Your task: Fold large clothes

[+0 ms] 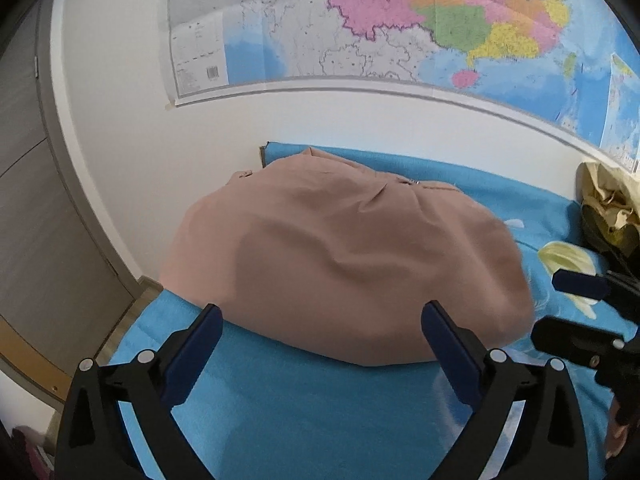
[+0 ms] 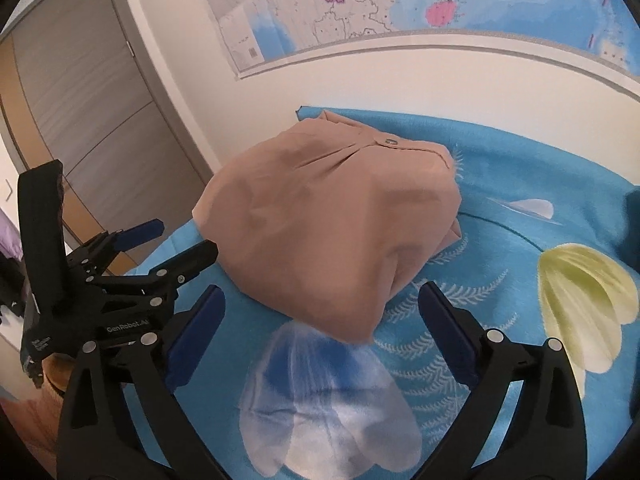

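A folded tan garment (image 1: 340, 256) lies in a rounded bundle on the blue flowered bedsheet (image 1: 304, 412), with a small button near its far edge (image 2: 389, 141). My left gripper (image 1: 322, 316) stands open just short of the bundle's near edge, nothing between its fingers. My right gripper (image 2: 320, 300) is open too, its blue pads apart on either side of the bundle's near corner without touching it. The left gripper (image 2: 176, 236) shows at the left of the right wrist view, and the right gripper (image 1: 568, 304) at the right of the left wrist view, both with jaws apart.
A white wall with a large coloured map (image 1: 400, 24) rises behind the bed. A grey wardrobe door (image 2: 88, 120) stands to the left. An olive and cream heap of cloth (image 1: 608, 204) lies at the bed's far right. The sheet's printed flowers (image 2: 580, 300) lie flat.
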